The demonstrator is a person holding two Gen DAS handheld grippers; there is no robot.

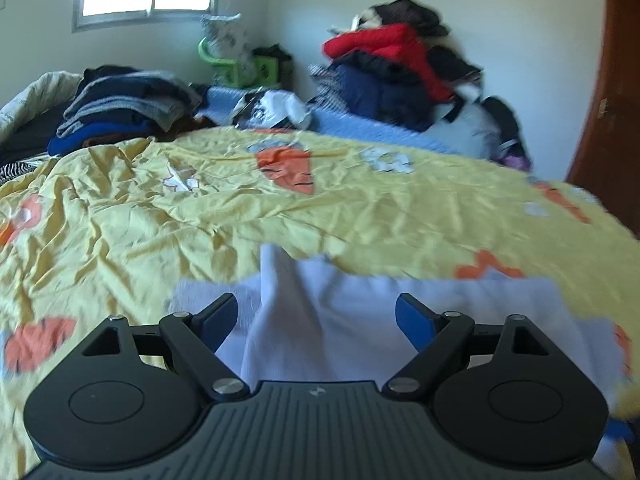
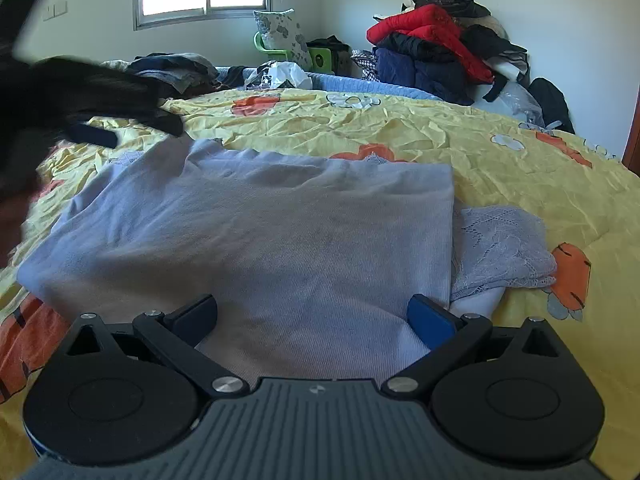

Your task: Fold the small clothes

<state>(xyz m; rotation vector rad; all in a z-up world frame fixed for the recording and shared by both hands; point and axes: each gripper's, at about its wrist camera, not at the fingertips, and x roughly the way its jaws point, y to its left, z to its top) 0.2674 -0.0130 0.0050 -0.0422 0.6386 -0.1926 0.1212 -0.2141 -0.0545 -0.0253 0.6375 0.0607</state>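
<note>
A pale lavender garment [image 2: 280,232] lies partly folded on the yellow carrot-print bedsheet [image 2: 500,168]; a lace-trimmed part [image 2: 500,248] sticks out at its right. In the left wrist view the same garment [image 1: 320,320] lies just ahead, with a raised fold between the fingers. My left gripper [image 1: 316,316] is open above it and holds nothing. It also shows blurred at the left of the right wrist view [image 2: 92,132]. My right gripper [image 2: 314,316] is open over the garment's near edge, holding nothing.
A pile of folded dark clothes [image 1: 124,108] sits at the far left of the bed. A heap of red and navy jackets [image 1: 400,76] stands against the far wall. A plastic bag [image 1: 276,110] lies between them. A brown door [image 1: 612,92] is at right.
</note>
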